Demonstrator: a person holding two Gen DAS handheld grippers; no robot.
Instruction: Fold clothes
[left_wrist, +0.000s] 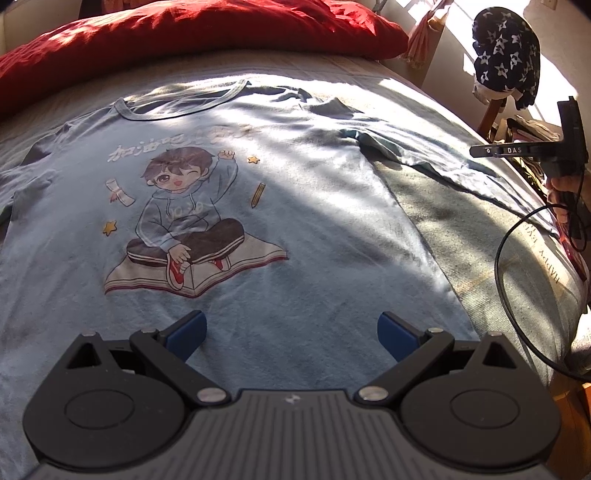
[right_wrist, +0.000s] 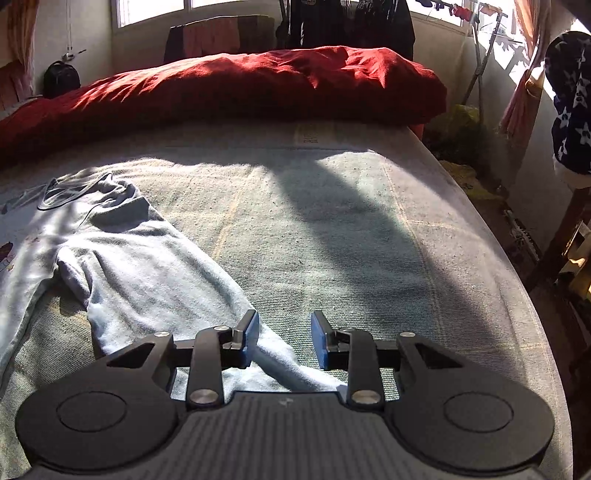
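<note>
A light blue T-shirt (left_wrist: 295, 206) lies spread face up on the bed (right_wrist: 332, 229), its cartoon print (left_wrist: 184, 221) of a seated figure on an open book showing; its hem runs out of sight under the left gripper's body in the left wrist view, and its left sleeve is cut off at the picture's edge. The left gripper (left_wrist: 291, 334) hovers over the shirt's lower part with its blue pads spread wide and nothing between them. The right gripper (right_wrist: 284, 338) is partly open at the bed's near edge, its pads on either side of the cuff end of the shirt's right sleeve (right_wrist: 155, 273), which trails toward that edge; whether the pads touch the cloth cannot be made out. A crumpled red duvet (right_wrist: 240, 88) is heaped along the bed's far edge. Off the bed's right edge hangs a dark star-patterned cloth (left_wrist: 506, 59), only partly visible. Strong sun and shadow bands cross the bed and blur the shirt's lettering.
</note>
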